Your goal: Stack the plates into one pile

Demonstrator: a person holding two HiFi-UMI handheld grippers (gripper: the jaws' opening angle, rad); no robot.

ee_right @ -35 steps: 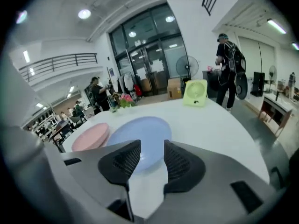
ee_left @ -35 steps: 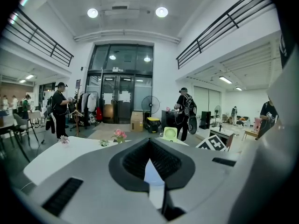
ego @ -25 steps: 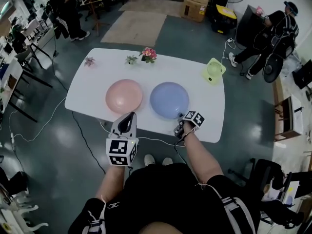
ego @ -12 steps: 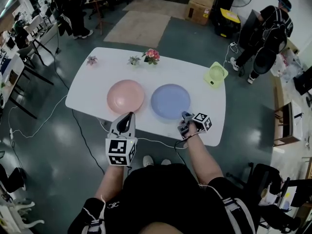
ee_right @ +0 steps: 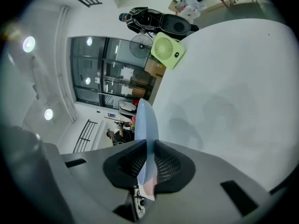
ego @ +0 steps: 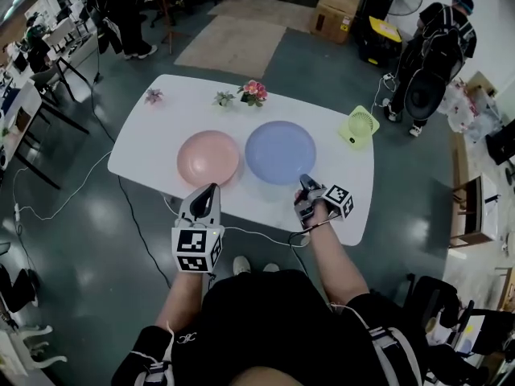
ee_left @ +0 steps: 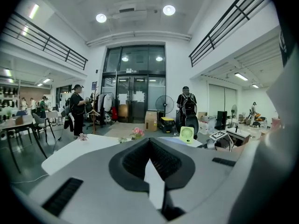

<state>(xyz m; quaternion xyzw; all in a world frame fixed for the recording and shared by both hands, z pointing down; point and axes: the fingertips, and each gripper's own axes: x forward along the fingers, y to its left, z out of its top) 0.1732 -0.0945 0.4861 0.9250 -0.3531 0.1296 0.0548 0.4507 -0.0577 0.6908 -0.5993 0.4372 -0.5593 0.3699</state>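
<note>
Blue plate (ego: 280,153) now lifted off table (ego: 153,147) w/ right tool (ego: 306,183) just closed onto rim (left tool (ego: 211,191): jaws together).

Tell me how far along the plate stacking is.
Done: nothing is stacked; the pink plate lies alone on the table. In hand: the right gripper has just been closing its jaws, which clamp the near rim of the blue plate. Left: carry the blue plate onto the pink plate and release. The left gripper is shut and empty at the table's near edge.
</note>
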